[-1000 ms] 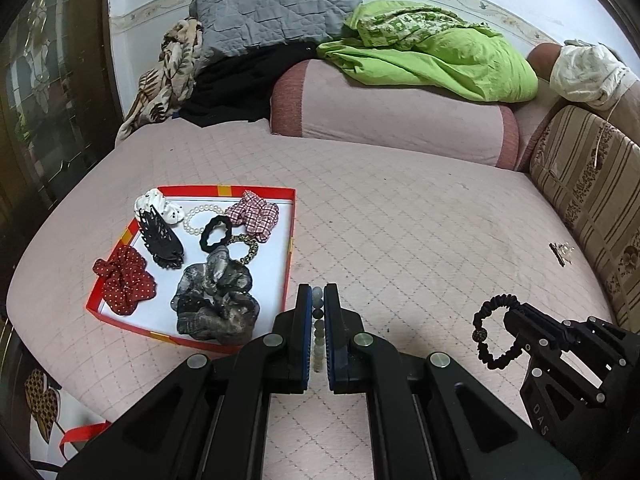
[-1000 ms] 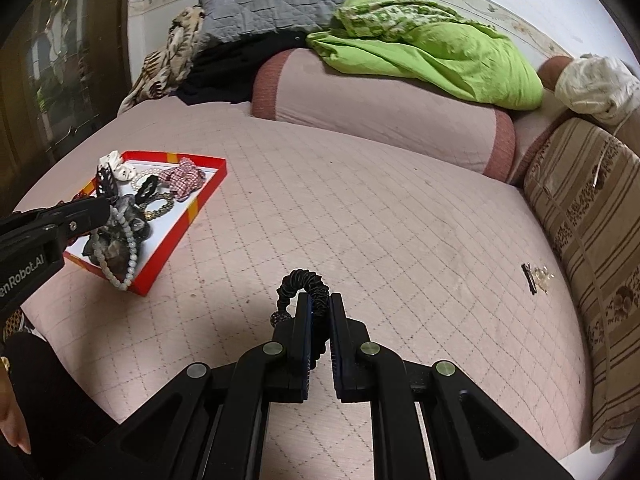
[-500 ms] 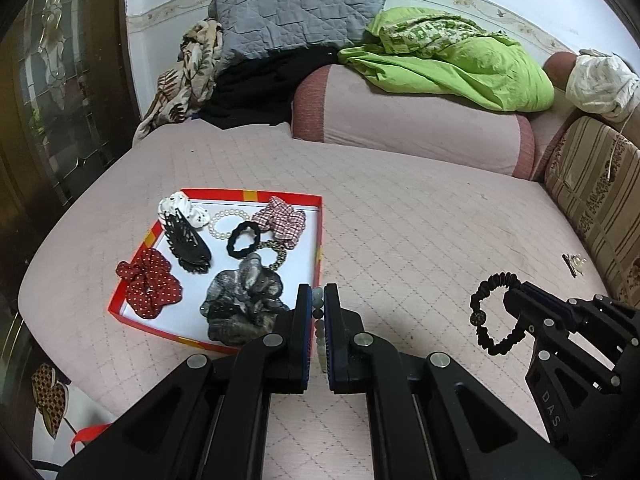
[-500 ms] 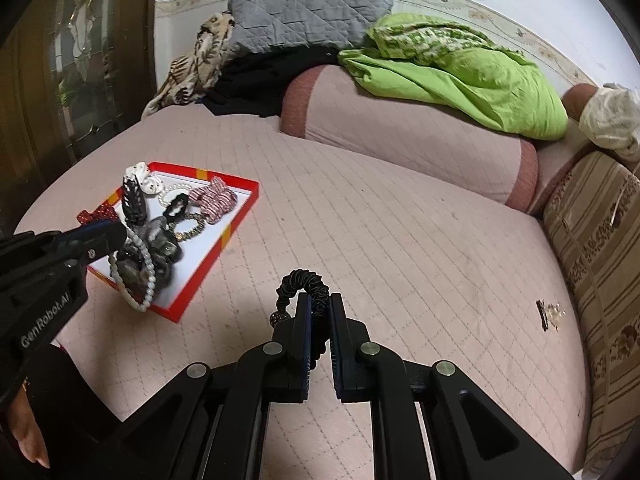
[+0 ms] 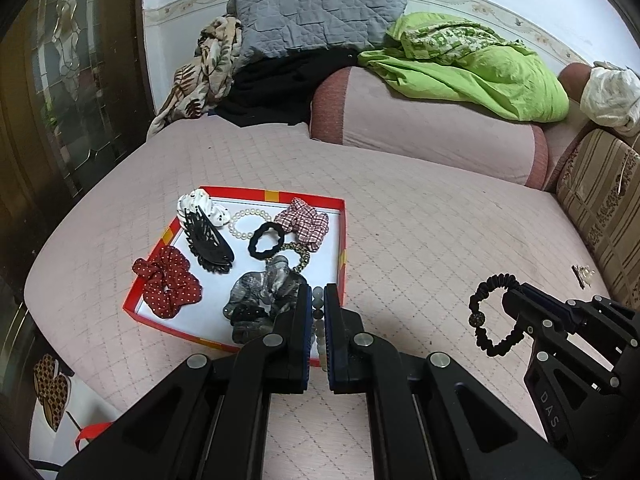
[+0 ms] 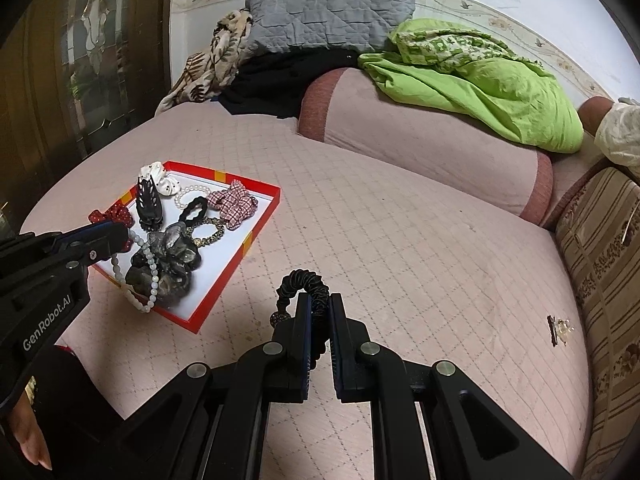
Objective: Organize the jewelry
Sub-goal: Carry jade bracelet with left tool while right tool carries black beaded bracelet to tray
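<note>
Jewelry is up off the bed in both grippers right now! Left gripper (image 5: 318, 300) has its jaws pinched tight on a pale bead bracelet (image 6: 140, 276), the strand looping down over the near end of the red tray (image 5: 342, 240). Right gripper (image 6: 319, 308) is clamped just as tight on a black ruffled bracelet (image 6: 302, 280), which arches up above the jaws at twelve o'clock, a small dark charm dangling at its nine o'clock side, all of it above the pink quilted bed (image 5: 440, 220).

From the left wrist view, the tray sits at eleven o'clock of the left gripper, and it's loaded: red dotted scrunchie (image 5: 168, 280) at its nine o'clock edge, black claw clip (image 5: 210, 240) beside it, pearl bracelet (image 5: 246, 220) and plaid scrunchie (image 5: 306, 222) along the far side, black hair tie (image 5: 267, 240) in the middle, grey marbled scrunchie (image 5: 260, 300) at the near edge. Over at three o'clock, near the striped cushion (image 5: 600, 208), a small clip (image 5: 582, 274) lies alone on the bed.
</note>
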A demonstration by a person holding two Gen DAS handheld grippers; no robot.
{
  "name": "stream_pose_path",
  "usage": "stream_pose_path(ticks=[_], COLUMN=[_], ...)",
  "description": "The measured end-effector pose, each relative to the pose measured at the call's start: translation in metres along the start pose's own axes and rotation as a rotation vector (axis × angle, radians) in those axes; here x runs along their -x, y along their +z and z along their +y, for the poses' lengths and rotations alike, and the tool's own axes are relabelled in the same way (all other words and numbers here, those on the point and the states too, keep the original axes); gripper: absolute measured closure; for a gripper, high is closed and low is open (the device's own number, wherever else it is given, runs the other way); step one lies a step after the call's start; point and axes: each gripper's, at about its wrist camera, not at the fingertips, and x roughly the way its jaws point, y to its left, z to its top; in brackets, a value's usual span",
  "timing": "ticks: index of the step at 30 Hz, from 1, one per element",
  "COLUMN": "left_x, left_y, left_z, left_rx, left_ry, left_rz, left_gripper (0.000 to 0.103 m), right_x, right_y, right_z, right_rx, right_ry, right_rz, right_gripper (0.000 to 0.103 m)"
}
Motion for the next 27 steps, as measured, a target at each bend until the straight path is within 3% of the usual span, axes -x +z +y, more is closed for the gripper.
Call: stream_pose_path(ticks=[7, 20, 27], left_x=[-0.002, -0.008, -0.016], left_y=[0.007, 0.048, 0.064], left_z=[0.018, 0.100, 0.110], left_rx=[0.026, 0.134, 0.091], left_ry=[0.005, -0.105, -0.089], left_rz=[0.000, 0.057, 0.076], left_gripper=[0.098, 0.098, 0.098], right_x=[-0.006, -0.026, -0.041], right_y=[0.007, 0.029, 0.044], right_z=[0.009, 0.025, 0.035], right_rx=[0.010, 0.001, -0.024], right_ry=[0.017, 0.084, 0.169], right_rz=[0.005, 0.014, 0.020], right_gripper=[0.094, 0.094, 0.094])
